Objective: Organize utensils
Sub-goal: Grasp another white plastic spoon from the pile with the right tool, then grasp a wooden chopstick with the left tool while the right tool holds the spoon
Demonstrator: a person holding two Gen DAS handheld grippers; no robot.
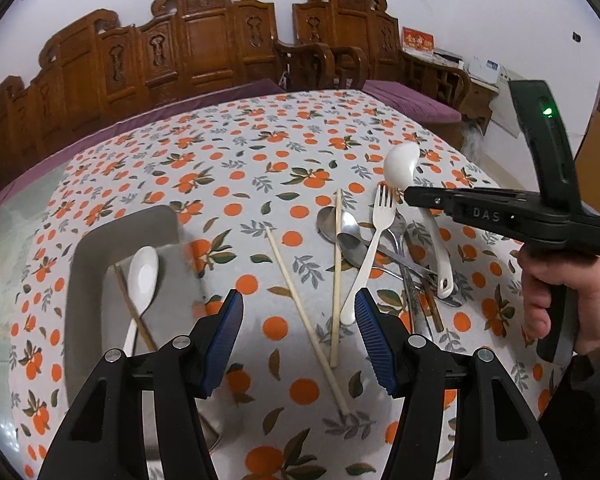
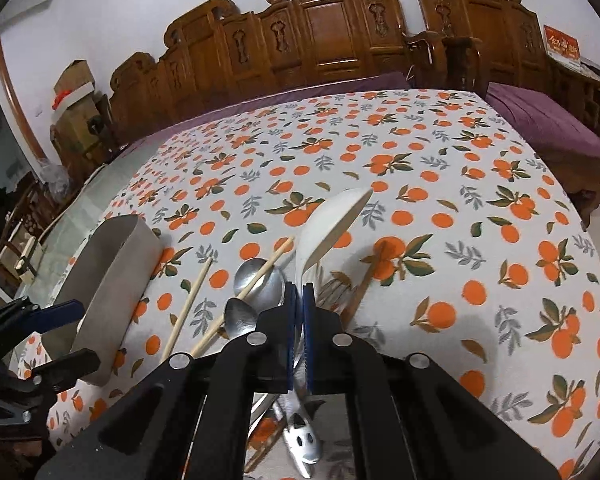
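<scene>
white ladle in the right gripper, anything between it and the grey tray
Nothing standing blocks it. The right gripper holds the white ladle raised above the utensil pile. Between it and the grey tray only two chopsticks lie flat on the tablecloth; the open left gripper hovers nearby.

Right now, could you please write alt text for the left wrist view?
The right gripper holds a white ladle by its handle above a pile of utensils on an orange-print tablecloth. The left gripper hangs open over two pale chopsticks, beside a grey tray holding a white spoon.
</scene>
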